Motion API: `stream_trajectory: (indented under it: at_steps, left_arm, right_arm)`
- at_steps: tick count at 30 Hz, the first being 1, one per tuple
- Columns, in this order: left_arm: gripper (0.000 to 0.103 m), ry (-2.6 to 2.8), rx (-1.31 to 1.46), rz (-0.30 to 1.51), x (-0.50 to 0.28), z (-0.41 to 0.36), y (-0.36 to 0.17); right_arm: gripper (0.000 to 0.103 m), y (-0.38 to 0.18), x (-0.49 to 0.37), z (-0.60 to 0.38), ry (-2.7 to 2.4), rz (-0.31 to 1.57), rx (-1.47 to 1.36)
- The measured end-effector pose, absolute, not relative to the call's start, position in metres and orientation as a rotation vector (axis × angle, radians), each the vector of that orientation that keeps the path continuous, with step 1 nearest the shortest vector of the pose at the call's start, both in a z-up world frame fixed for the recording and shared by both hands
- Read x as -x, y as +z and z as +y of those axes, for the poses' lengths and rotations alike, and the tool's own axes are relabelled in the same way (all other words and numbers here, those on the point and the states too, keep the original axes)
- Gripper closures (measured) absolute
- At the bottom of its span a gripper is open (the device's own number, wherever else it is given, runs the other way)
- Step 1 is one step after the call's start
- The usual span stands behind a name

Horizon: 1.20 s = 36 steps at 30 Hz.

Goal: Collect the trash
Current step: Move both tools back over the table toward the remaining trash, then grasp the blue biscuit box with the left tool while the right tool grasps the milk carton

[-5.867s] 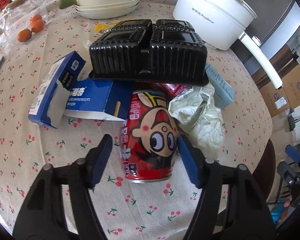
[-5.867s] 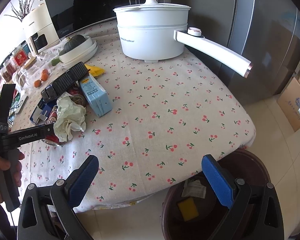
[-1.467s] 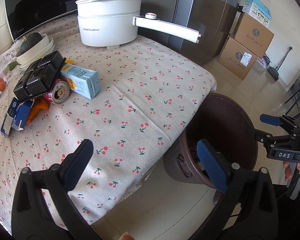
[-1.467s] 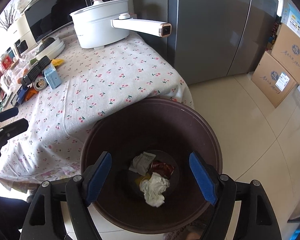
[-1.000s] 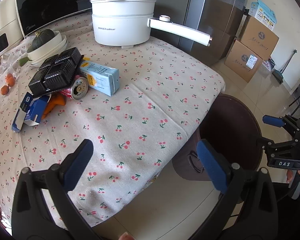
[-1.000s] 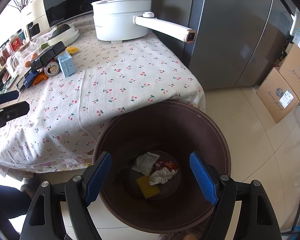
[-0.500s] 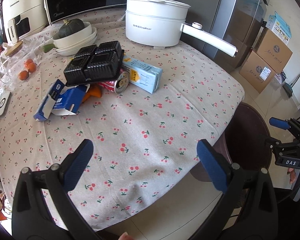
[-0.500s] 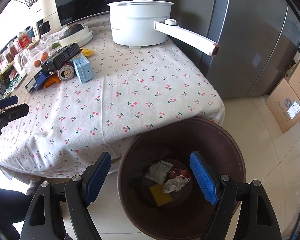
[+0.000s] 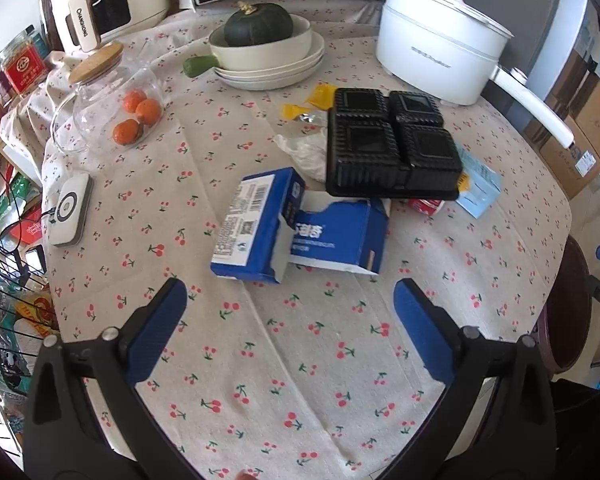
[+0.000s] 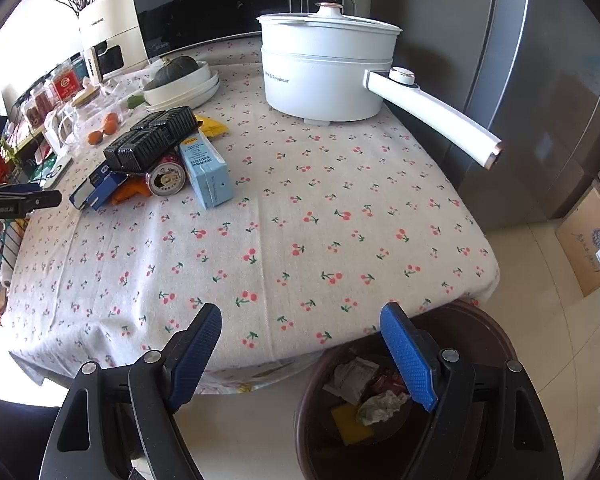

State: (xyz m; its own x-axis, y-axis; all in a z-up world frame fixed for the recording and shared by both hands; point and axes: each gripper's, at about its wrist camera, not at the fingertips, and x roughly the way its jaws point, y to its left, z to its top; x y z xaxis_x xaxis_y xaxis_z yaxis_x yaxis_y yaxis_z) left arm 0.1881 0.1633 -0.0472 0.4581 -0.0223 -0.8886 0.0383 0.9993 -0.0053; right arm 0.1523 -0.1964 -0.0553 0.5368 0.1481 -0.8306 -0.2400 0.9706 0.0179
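Note:
Trash lies piled mid-table: a torn blue biscuit box (image 9: 300,224), a black plastic tray (image 9: 392,142) upside down over a red can (image 9: 426,205), a light blue carton (image 9: 478,188), a crumpled white wrapper (image 9: 306,150) and yellow scraps (image 9: 320,94). My left gripper (image 9: 290,328) hovers open and empty over the cloth, just short of the blue box. My right gripper (image 10: 300,354) hangs open and empty above the table's near edge, by the brown trash bin (image 10: 496,344), which holds crumpled paper and wrappers. The right wrist view shows the can (image 10: 167,178), carton (image 10: 208,170) and tray (image 10: 152,144).
A white electric pot (image 10: 324,68) with a long handle (image 10: 436,114) stands at the back right. Stacked plates with a dark squash (image 9: 258,26), a glass jar of oranges (image 9: 112,108) and a white device (image 9: 70,208) sit at the left. Cardboard boxes (image 10: 592,240) stand on the floor.
Both grippers have swung away from the bin toward the table. The left one now faces the trash pile closely, with the blue box just ahead. The bin has slid to the views' edges.

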Motion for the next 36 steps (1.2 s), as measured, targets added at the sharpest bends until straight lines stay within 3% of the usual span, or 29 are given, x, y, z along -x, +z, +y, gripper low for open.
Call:
stream_trajectory:
  at_steps: [11,14,16,18,36]
  left_arm:
    - [0.001,-0.055,0.169,1.107,-0.239,0.203,-0.098]
    - [0.011,-0.077,0.24,1.101,-0.243,0.208,-0.107]
    - [0.028,-0.092,0.289,1.096,-0.244,0.212,-0.111]
    - [0.034,-0.106,0.349,1.085,-0.241,0.217,-0.113]
    - [0.036,0.041,0.395,1.018,-0.151,0.218,-0.062]
  right_arm:
    - [0.02,-0.077,-0.183,-0.168,0.25,1.033,0.1]
    - [0.02,-0.084,-0.186,-0.166,0.244,1.05,0.113]
    - [0.02,-0.088,-0.187,-0.165,0.238,1.059,0.118]
    - [0.02,-0.09,-0.188,-0.166,0.233,1.066,0.119]
    - [0.02,-0.076,-0.217,-0.128,0.323,0.988,0.106]
